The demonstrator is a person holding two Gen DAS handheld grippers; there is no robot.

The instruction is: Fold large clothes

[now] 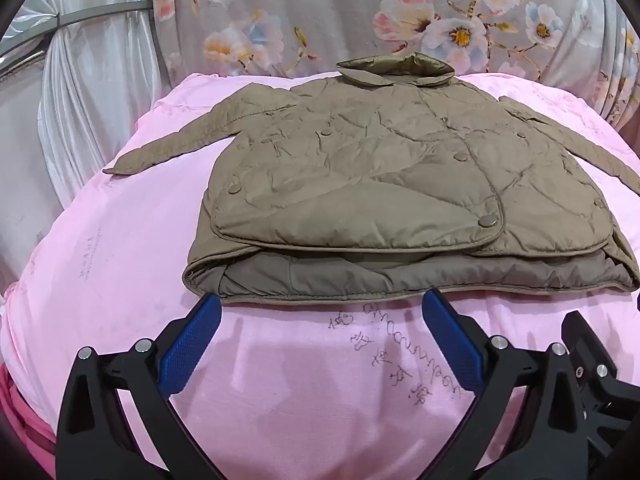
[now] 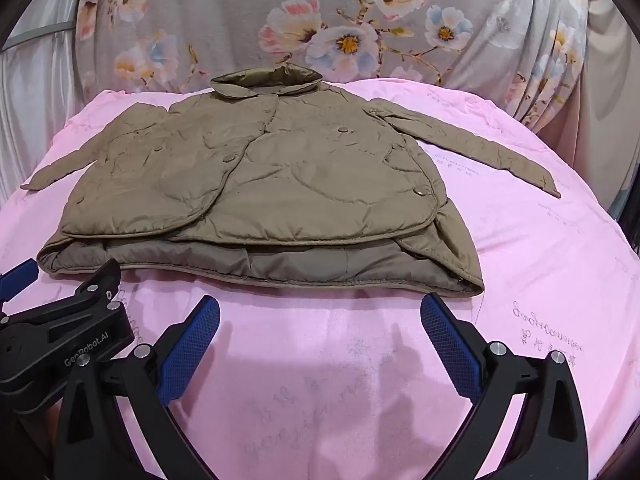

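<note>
An olive quilted jacket (image 1: 360, 184) lies front up on a pink sheet (image 1: 120, 260), collar at the far side, sleeves spread out, bottom hem nearest me. It also shows in the right wrist view (image 2: 260, 184). My left gripper (image 1: 320, 308) is open and empty, its blue pads just short of the hem's left part. My right gripper (image 2: 320, 308) is open and empty, just short of the hem's right part. The left gripper's body (image 2: 64, 340) shows at the left of the right wrist view.
The pink sheet (image 2: 540, 260) covers a rounded surface that falls away at left and right. A grey floral cloth (image 1: 360, 12) hangs behind it. White curtains (image 1: 80, 100) hang at the far left.
</note>
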